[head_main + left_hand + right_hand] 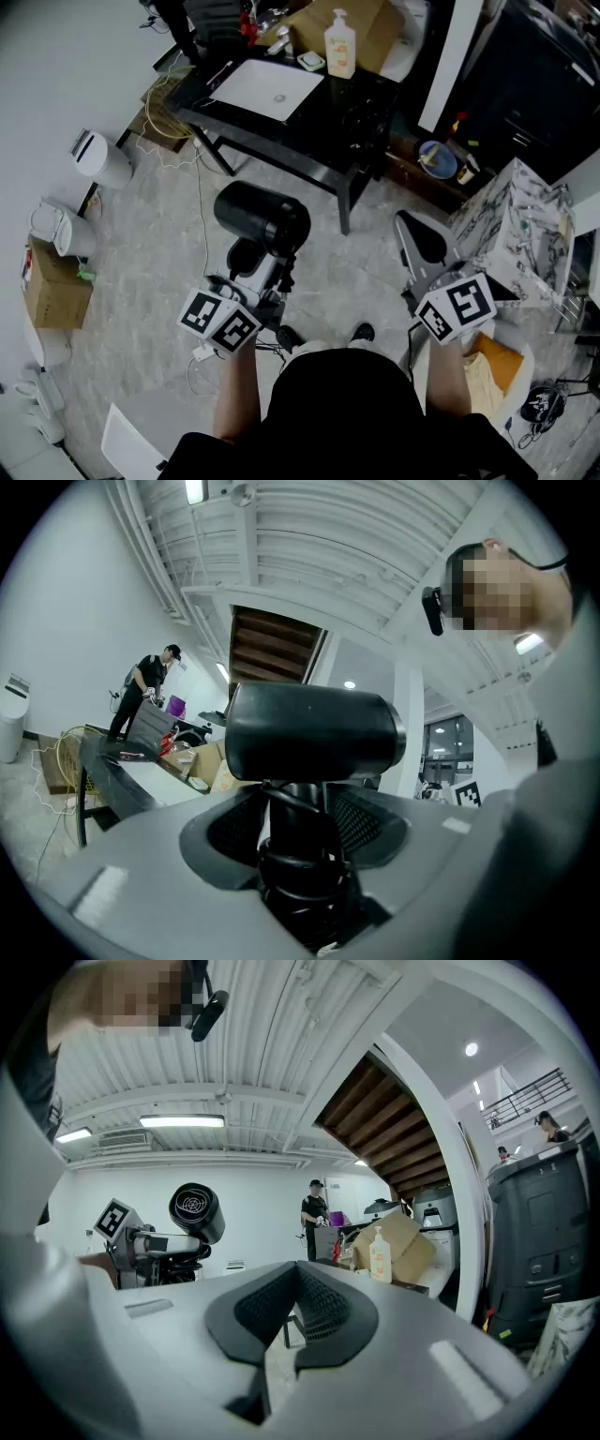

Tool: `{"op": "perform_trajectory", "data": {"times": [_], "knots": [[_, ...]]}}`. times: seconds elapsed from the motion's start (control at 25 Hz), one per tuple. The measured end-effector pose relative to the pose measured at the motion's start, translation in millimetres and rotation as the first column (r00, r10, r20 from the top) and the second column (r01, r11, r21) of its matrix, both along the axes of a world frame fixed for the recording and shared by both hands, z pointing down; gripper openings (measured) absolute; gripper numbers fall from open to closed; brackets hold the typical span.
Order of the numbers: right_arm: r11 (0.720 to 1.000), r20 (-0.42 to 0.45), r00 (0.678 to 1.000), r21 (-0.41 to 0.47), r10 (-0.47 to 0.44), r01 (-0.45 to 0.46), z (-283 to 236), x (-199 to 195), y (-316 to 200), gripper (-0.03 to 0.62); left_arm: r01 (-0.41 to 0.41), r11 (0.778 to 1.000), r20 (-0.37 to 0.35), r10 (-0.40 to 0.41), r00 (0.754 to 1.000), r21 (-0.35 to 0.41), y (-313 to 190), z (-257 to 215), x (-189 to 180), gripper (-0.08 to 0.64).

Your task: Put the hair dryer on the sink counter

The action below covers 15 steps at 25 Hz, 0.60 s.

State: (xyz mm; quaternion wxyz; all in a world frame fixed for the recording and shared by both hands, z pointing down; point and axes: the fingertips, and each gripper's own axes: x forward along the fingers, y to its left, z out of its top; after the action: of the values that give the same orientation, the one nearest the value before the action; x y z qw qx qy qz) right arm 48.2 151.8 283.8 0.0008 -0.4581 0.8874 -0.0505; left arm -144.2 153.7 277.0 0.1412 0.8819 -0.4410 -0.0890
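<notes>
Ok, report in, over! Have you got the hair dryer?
Left gripper shut on hair dryer handle. Right gripper shut, empty. Sink counter ahead, dryer not there yet. Soap bottle stands at its far edge.
</notes>
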Motion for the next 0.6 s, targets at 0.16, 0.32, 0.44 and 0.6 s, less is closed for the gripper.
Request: {"op": "perform_trajectory", "data": {"times": [0.16, 0.32, 0.44, 0.6], "knots": [[1.0, 0.006, 1.0, 0.009, -0.003, 0.003, -3.0, -12.8, 15.1, 0.008, -0.018, 1.0, 0.003, 0.018, 1.0, -0.001, 12.2, 1.2, -1.2, 0.212], [1.0, 0.001, 1.0, 0.013, -0.008, 0.008, -3.5, -14.7, 29.1, 0.008, -0.018, 1.0, -0.001, 0.018, 1.0, -0.003, 26.2, 3.5, -0.1, 0.212], [1.0, -0.009, 1.0, 0.004, -0.022, 0.022, -0.5, -10.1, 36.8, 0.008, -0.01, 1.0, -0.006, 0.01, 1.0, -0.001, 34.3, 3.2, 5.8, 0.212], [0.999, -0.006, 0.999, -0.016, -0.04, 0.04, 8.8, -2.1, 45.1, 0.009, 0.007, 1.0, -0.011, -0.007, 1.0, -0.002, 44.8, 4.8, 15.4, 0.212]]}}
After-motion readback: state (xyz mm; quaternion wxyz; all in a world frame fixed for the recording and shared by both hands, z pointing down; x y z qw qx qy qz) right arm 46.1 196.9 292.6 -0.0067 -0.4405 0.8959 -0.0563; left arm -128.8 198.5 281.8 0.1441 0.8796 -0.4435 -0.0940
